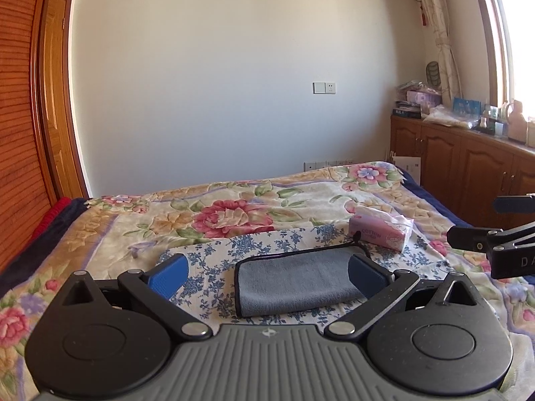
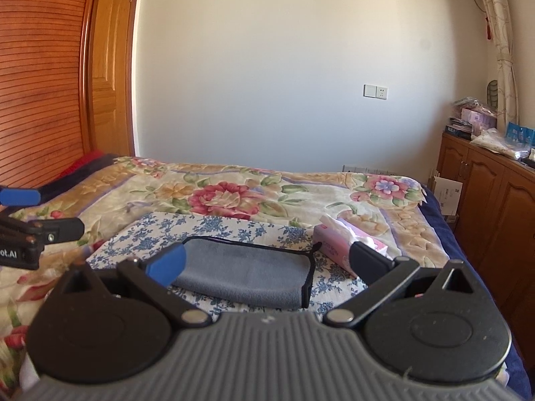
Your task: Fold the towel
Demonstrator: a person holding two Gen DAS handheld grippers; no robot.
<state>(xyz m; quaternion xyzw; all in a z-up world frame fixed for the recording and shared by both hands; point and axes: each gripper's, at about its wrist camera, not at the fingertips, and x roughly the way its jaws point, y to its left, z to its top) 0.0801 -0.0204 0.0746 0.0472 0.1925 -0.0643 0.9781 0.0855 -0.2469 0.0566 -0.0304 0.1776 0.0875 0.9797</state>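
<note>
A grey towel (image 1: 294, 280) with black trim lies folded on a blue-flowered white cloth (image 1: 260, 250) on the bed. It also shows in the right wrist view (image 2: 247, 277). My left gripper (image 1: 267, 274) is open and empty, held above the bed with the towel between its blue fingers. My right gripper (image 2: 267, 264) is open and empty, also above the towel. The right gripper shows at the right edge of the left wrist view (image 1: 474, 224), and the left gripper at the left edge of the right wrist view (image 2: 36, 214).
A pink tissue pack (image 1: 381, 227) lies just beyond the towel's right end; it also shows in the right wrist view (image 2: 347, 244). The floral bedspread (image 1: 234, 214) covers the bed. Wooden cabinets (image 1: 468, 170) stand at the right, a wooden headboard (image 1: 20, 167) at the left.
</note>
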